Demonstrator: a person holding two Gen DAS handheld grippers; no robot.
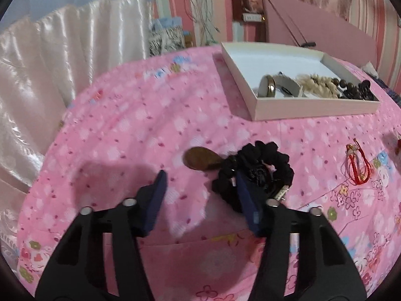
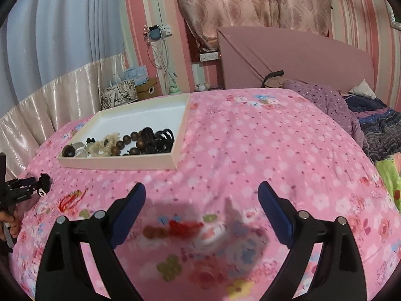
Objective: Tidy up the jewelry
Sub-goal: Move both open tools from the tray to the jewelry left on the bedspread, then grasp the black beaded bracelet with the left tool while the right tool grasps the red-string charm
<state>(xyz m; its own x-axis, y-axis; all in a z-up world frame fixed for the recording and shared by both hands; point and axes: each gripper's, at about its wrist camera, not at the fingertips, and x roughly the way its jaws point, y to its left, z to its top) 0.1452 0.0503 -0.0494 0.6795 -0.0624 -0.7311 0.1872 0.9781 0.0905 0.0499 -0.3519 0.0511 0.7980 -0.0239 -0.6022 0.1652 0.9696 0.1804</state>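
Note:
My left gripper (image 1: 200, 178) is open above the pink bedspread; its right finger (image 1: 246, 200) overlaps a black scrunchie (image 1: 258, 170), which lies beside a brown oval pendant (image 1: 200, 158). A red string bracelet (image 1: 357, 168) lies to the right. A white tray (image 1: 315, 106) holds a bangle (image 1: 270, 86), a cream scrunchie (image 1: 318, 85) and dark beads (image 1: 356, 90). My right gripper (image 2: 201, 195) is open and empty over a blurred red-and-brown beaded piece (image 2: 173, 228). The tray (image 2: 117, 163) sits to its far left, and the red bracelet (image 2: 71, 200) lies left.
The bed has a pink headboard (image 2: 300, 60) at the back and purple and dark bedding (image 2: 363, 115) at the right. White satin curtains (image 1: 50, 62) hang at the left. The other gripper and a hand (image 2: 12, 200) show at the left edge of the right wrist view.

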